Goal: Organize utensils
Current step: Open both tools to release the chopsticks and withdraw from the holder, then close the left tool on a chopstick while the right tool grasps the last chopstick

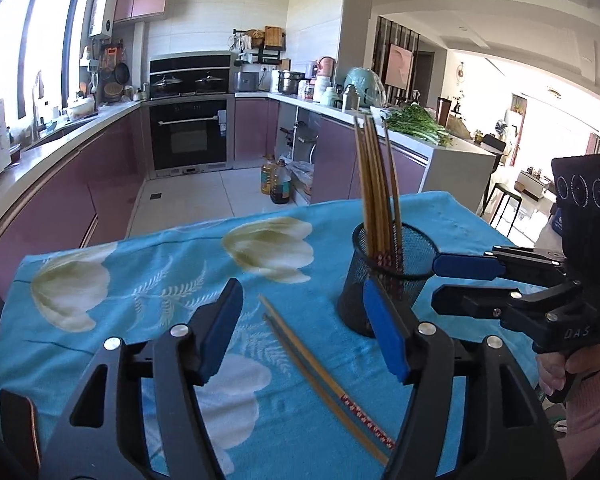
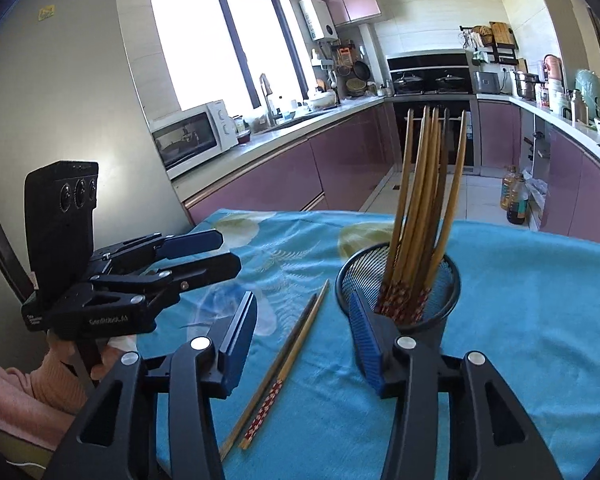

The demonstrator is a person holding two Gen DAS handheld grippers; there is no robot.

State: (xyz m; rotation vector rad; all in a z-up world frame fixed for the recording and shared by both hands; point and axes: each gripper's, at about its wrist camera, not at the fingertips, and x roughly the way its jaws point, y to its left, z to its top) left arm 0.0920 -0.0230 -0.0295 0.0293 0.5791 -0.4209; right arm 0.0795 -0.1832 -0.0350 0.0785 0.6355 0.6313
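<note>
A black mesh holder (image 1: 350,300) (image 2: 444,276) stands on the blue flowered cloth (image 1: 140,280) (image 2: 520,300) with several wooden chopsticks (image 1: 376,184) (image 2: 424,200) upright in it. Two loose chopsticks (image 1: 320,368) (image 2: 284,364) with red patterned ends lie side by side on the cloth, left of the holder. My left gripper (image 1: 304,312) (image 2: 228,252) is open above the loose pair, with nothing between its pads. My right gripper (image 2: 304,316) (image 1: 444,282) is open too, its pads straddling the loose pair without touching, one finger close by the holder's rim.
The table's far edge drops to a tiled kitchen floor with oil bottles (image 1: 276,182). Purple cabinets, an oven (image 1: 188,136) and a microwave (image 2: 196,136) line the walls. A hand in a pink sleeve (image 2: 32,392) grips each gripper's handle.
</note>
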